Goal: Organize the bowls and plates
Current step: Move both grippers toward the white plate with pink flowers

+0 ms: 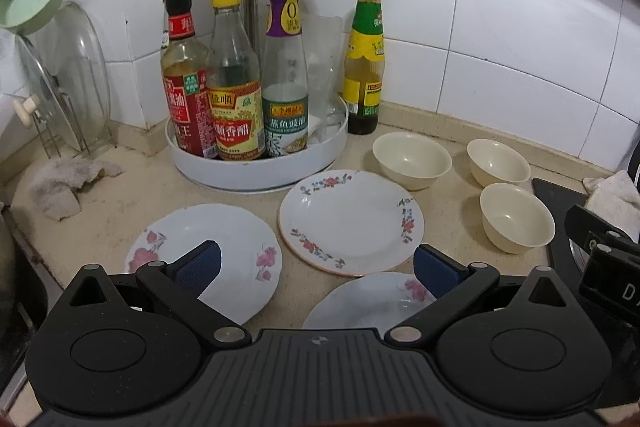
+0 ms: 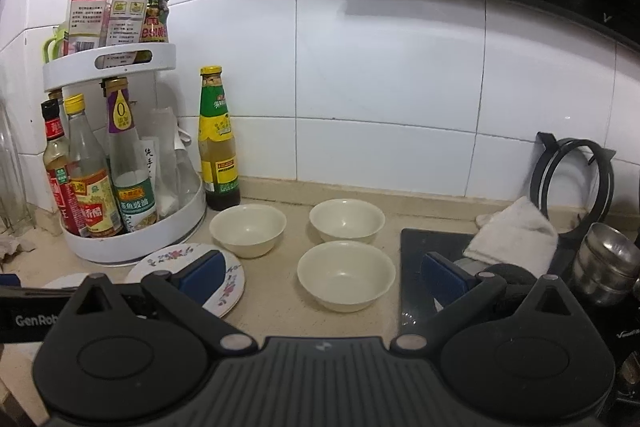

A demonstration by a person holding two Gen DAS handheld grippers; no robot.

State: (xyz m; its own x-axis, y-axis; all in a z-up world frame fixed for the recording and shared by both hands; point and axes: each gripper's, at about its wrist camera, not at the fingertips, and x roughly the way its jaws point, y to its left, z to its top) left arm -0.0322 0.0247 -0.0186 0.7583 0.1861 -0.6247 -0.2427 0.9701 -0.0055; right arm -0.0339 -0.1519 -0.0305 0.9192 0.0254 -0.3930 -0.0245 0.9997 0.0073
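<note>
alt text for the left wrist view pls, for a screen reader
Open left gripper hovers over three floral plates lying separately on a beige counter, holding nothing. Three empty cream bowls sit to the right, and a two-tier white rack of sauce bottles stands behind against white tiles.

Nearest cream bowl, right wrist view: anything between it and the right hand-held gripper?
Nothing visible. The nearest cream bowl sits on bare counter ahead of the open right hand-held gripper, apart from the floral plate.
</note>
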